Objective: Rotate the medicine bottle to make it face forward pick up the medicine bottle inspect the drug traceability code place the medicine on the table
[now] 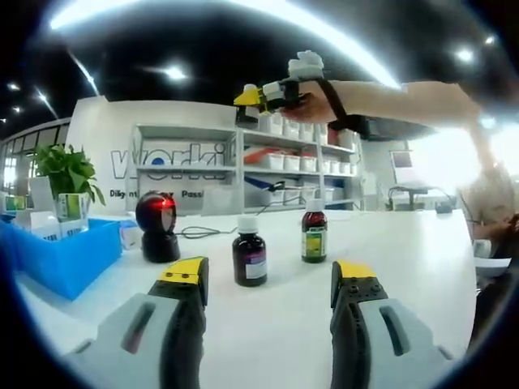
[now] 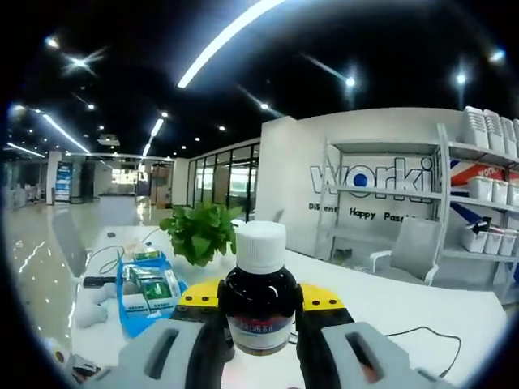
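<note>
Right tongs clamp a dark brown glass medicine bottle with white cap, upright, lifted above the white counter. Left tongs gape open, holding nothing, low over the counter. Ahead of them stand a second dark white-capped bottle and a green-labelled brown bottle, apart. Black dome scanner with red light sits left; blue plastic bin at the left edge.

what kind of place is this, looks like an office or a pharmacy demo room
Probably an open-plan office or showroom set up as a pharmacy demo: a white table with medicine bottles and a barcode scanner, shelving with white bins, and a slogan wall.
</note>
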`<action>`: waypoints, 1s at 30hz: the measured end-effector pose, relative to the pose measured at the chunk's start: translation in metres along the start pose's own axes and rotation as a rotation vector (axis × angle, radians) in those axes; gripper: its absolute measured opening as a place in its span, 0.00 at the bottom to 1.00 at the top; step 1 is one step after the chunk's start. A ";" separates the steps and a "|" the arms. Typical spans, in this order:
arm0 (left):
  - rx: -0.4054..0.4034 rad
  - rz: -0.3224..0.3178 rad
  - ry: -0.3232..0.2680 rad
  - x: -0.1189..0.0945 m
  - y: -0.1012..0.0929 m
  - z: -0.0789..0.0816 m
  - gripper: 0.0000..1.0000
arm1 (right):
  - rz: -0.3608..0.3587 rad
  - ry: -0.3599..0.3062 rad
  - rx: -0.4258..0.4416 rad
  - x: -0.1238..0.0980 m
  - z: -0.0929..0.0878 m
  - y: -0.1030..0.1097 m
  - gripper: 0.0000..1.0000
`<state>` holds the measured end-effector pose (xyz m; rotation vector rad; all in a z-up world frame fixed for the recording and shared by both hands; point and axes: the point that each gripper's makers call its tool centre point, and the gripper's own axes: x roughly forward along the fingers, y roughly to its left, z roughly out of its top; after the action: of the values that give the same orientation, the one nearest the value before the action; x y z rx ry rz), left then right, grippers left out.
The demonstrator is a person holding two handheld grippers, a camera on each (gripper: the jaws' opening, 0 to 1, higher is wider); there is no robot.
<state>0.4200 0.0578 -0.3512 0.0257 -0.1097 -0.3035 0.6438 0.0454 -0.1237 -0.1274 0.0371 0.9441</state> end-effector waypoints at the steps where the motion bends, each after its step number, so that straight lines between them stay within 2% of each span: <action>1: 0.001 0.000 0.000 0.000 0.000 0.000 0.52 | 0.004 0.009 -0.006 0.006 -0.006 0.004 0.28; 6: 0.009 -0.007 0.004 0.000 -0.002 -0.001 0.52 | 0.030 0.073 -0.007 0.032 -0.047 0.027 0.28; 7: 0.012 -0.009 0.005 0.000 -0.002 -0.001 0.52 | 0.031 0.081 -0.027 0.034 -0.055 0.031 0.28; 9: 0.014 -0.010 0.005 0.000 -0.002 -0.001 0.52 | 0.040 0.093 -0.013 0.044 -0.065 0.034 0.28; 14: 0.013 -0.008 0.001 0.000 -0.002 0.000 0.52 | 0.052 0.078 0.036 0.057 -0.081 0.042 0.28; 20: 0.014 -0.010 -0.003 0.000 -0.002 0.000 0.52 | 0.046 0.107 0.030 0.069 -0.109 0.044 0.28; 30: 0.017 -0.013 -0.006 0.000 -0.003 0.001 0.52 | 0.022 0.137 0.040 0.071 -0.132 0.044 0.28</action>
<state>0.4186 0.0551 -0.3505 0.0428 -0.1182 -0.3151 0.6533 0.1114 -0.2653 -0.1545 0.1848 0.9547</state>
